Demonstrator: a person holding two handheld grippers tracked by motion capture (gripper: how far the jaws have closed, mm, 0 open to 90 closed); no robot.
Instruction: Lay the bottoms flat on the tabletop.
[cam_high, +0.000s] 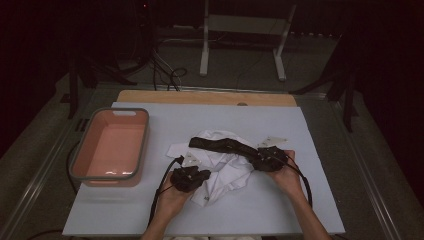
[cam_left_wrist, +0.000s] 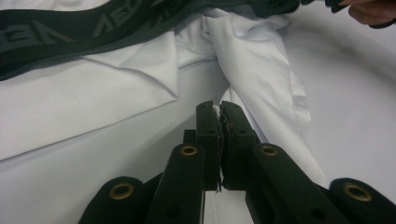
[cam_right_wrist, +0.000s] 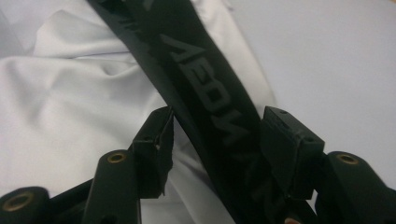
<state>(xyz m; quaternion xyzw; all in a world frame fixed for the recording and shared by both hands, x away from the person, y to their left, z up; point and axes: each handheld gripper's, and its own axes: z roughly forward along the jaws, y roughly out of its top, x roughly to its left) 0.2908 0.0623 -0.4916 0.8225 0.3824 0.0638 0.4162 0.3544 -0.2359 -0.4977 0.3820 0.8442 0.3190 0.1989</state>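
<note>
both grippers (cam_high: 190, 178) (cam_high: 269, 159) on white garment (cam_high: 222, 167) w/ black band (cam_high: 220, 144); pink tub (cam_high: 111, 146) left.

pink tub (cam_high: 111, 145) with grey rim sits on the white table cover (cam_high: 280, 200), left side. white metal stand (cam_high: 244, 35) and cables (cam_high: 167, 70) occupy the floor behind.

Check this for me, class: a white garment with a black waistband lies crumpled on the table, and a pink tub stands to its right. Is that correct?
One detail is wrong. In the high view the pink tub stands to the left of the white garment, not the right. The rest holds: the garment, with its black waistband, lies crumpled on the table.
</note>
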